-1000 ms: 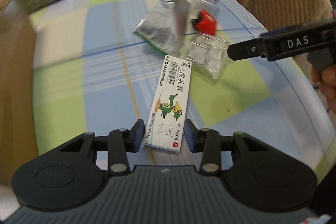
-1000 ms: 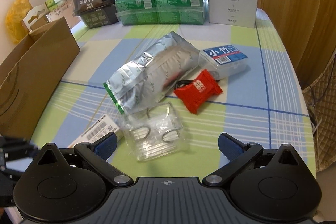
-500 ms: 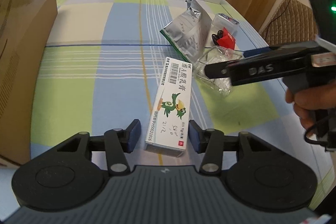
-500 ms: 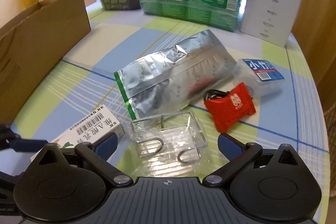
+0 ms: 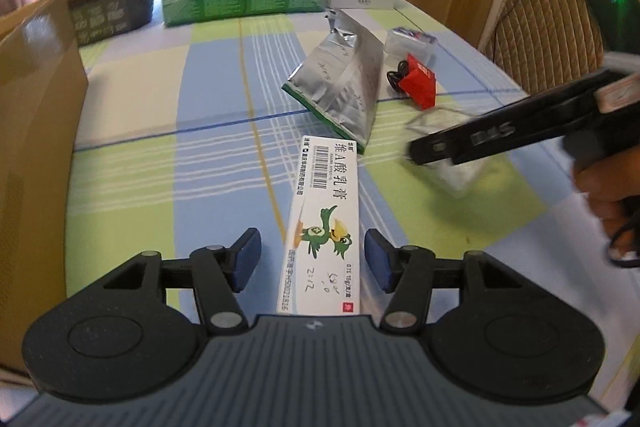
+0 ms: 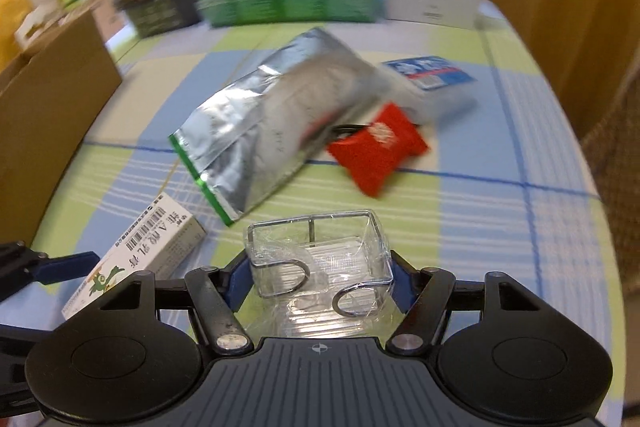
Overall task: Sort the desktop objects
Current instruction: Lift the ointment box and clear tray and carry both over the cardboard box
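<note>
Left tool [image 5: 312, 259] opening — the long white medicine carton with a green bird [image 5: 324, 227] lies untouched between its jaws on the checked desk [image 5: 132, 183]; right tool [image 6: 320, 279] closing — its pads meet the clear plastic packet of wire hooks [image 6: 320, 259].

White ointment box [image 5: 325, 223] with green bird print, flat on checked cloth, long axis toward 12. Clear wrapped packet [image 6: 320, 259] with wire hooks at 3 of it. Silver foil pouch [image 6: 276, 131] at 12, lying flat; red pouch [image 6: 378, 147] at its 3; blue-label clear box [image 6: 432, 75] behind.
</note>
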`<state>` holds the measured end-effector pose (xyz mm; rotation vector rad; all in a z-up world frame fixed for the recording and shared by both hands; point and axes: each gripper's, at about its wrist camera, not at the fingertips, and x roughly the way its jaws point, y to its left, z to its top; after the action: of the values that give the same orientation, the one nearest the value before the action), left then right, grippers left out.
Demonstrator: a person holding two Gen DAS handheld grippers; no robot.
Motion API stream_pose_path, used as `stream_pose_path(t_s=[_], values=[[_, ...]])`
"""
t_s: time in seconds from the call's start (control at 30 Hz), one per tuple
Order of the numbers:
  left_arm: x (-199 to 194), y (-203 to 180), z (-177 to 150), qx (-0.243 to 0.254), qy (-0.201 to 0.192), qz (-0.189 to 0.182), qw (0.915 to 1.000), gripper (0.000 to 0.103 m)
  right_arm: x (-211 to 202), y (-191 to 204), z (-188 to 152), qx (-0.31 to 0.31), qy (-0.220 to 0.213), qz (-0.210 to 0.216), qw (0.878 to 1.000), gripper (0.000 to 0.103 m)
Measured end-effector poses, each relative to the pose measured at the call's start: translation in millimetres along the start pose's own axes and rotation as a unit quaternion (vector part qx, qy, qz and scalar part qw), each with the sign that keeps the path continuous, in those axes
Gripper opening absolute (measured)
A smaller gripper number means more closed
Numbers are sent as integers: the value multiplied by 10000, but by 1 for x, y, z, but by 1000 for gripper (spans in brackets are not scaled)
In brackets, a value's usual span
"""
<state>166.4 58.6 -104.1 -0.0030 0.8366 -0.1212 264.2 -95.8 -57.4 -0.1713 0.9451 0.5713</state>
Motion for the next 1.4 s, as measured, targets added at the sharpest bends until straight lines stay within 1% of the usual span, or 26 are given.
stream_pose_path(t_s=[0.1,0.2,0.27,0.3,0.33,0.37,0.43,0.47,0.67,0.9,1.0,1.17,1.4], values=[[5,-3,1,112,4,40,9999,51,-11,-3,-2,150,-82,-46,9998,65],[8,-6,3,192,-4,57,9998,50,-10,2,-3,43,-43,-40,10000,65],[10,-7,4,244,1,67,9997,47,-7,6,-5,-73,20,-46,10000,65],[11,-8,4,279,12,80,9996,42,-6,7,-6,-108,46,-38,9999,65],[11,-8,4,305,22,88,9995,40,-5,7,-7,-121,65,-23,9999,65],[12,-9,3,317,34,93,9994,40,-5,7,-8,-121,75,-15,9999,65],[13,-9,3,310,65,61,9995,34,-4,6,-9,-119,88,-26,9999,65],[13,-9,3,313,78,36,9995,34,-4,5,-9,-107,95,-26,9999,65],[11,-9,3,266,132,56,9995,33,-7,5,-10,-107,68,-49,9999,65],[2,-8,2,139,27,19,9999,33,-20,9,-13,-75,-36,-68,9999,65],[-2,-10,0,136,11,18,9999,33,-28,9,-16,40,-79,-73,9999,65],[-11,-13,-4,141,-4,17,9999,33,-41,7,-20,194,-194,-120,9996,65],[-25,-18,0,156,-57,110,9998,33,-60,16,-25,158,-432,-167,9988,65]])
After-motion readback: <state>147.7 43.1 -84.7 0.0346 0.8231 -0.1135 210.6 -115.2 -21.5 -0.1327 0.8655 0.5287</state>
